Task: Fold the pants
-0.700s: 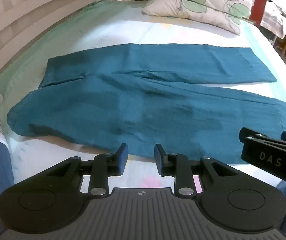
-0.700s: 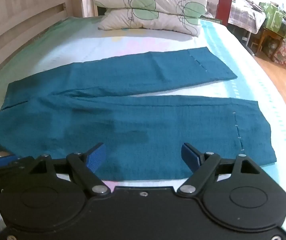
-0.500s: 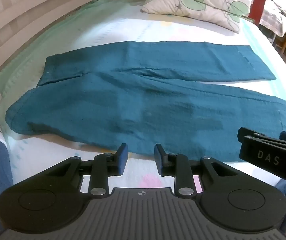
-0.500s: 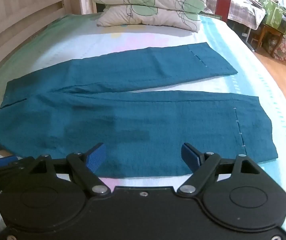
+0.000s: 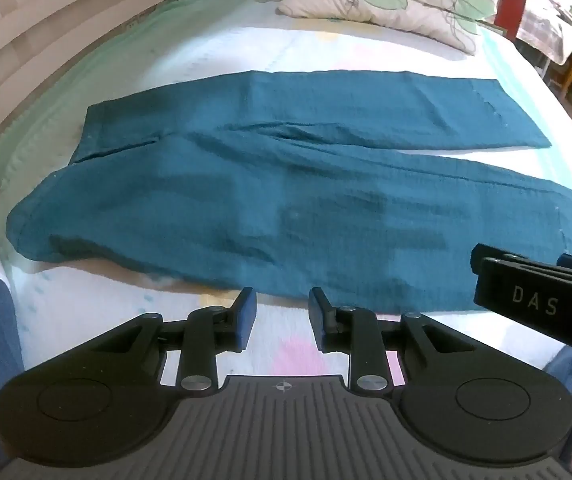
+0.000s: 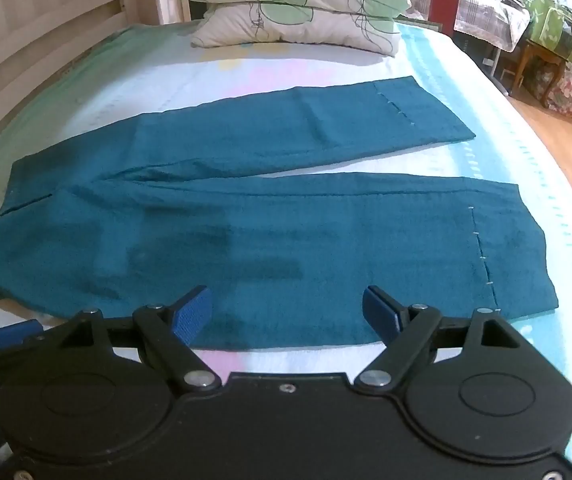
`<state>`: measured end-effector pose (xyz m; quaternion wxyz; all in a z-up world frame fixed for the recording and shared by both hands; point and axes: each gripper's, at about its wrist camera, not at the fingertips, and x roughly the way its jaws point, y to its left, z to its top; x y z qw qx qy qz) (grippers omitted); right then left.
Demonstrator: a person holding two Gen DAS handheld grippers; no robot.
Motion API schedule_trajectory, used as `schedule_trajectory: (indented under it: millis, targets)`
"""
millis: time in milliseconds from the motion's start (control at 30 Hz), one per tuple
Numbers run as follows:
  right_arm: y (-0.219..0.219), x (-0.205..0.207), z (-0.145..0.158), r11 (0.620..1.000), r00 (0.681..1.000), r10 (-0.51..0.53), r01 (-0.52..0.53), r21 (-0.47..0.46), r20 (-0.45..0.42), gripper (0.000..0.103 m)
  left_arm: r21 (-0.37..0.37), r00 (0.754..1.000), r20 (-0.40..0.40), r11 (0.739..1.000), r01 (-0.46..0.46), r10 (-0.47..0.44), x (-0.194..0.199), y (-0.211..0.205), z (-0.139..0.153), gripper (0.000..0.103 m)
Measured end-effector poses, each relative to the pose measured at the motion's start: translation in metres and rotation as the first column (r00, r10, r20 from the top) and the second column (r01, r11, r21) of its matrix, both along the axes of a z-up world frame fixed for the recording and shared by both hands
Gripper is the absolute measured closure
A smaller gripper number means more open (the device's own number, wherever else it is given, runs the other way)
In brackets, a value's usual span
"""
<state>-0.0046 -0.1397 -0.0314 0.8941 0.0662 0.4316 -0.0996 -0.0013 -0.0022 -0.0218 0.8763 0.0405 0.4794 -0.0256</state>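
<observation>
Teal pants lie spread flat across the middle of the bed, unfolded, with the waistband toward the bed's left side by the wooden rail and both legs running to the right. The far leg angles away toward the two stacked pillows at the head of the bed; the near leg lies along the bed's near edge, its hem close to the right side of the mattress.

The left claw hangs just off the near edge of the pants, its blue pads narrowly apart with only the pale sheet showing between them. The right claw is spread wide over the near leg, nothing between its pads; whether the tips touch the cloth is hard to judge from this angle. In the left wrist view the right claw's black body, lettered DAS, juts in at the right edge. A side table with green bags stands on the wooden floor beyond the bed's far right corner.
</observation>
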Motion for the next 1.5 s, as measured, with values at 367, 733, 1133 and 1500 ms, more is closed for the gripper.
schedule_trajectory:
  millis: [367,733,1133,1500]
  targets:
    - [-0.0004,-0.0029,-0.0017,1.0,1.0,-0.002,0.002,0.013,-0.008,0.02,-0.006,1.0,-0.016,1.0,-0.003,0.003,-0.0005,0.002,0.0018,0.075]
    - [-0.002,-0.0019,-0.0024,1.0,1.0,-0.002,0.002,0.021,-0.019,0.02,-0.007,1.0,-0.023,1.0,-0.001,0.001,-0.0022,0.002,0.0009,0.075]
    - [-0.001,-0.0016,-0.0037,0.999,1.0,-0.002,0.003,0.036,-0.031,0.02,-0.01,1.0,-0.031,1.0,-0.002,0.002,0.0035,0.0054,-0.0002,0.075]
    - [0.0008,-0.0017,-0.004,0.999,0.999,0.001,0.0,0.039,-0.037,0.02,-0.009,0.999,-0.032,1.0,-0.003,0.002,0.0035,0.0053,-0.001,0.075]
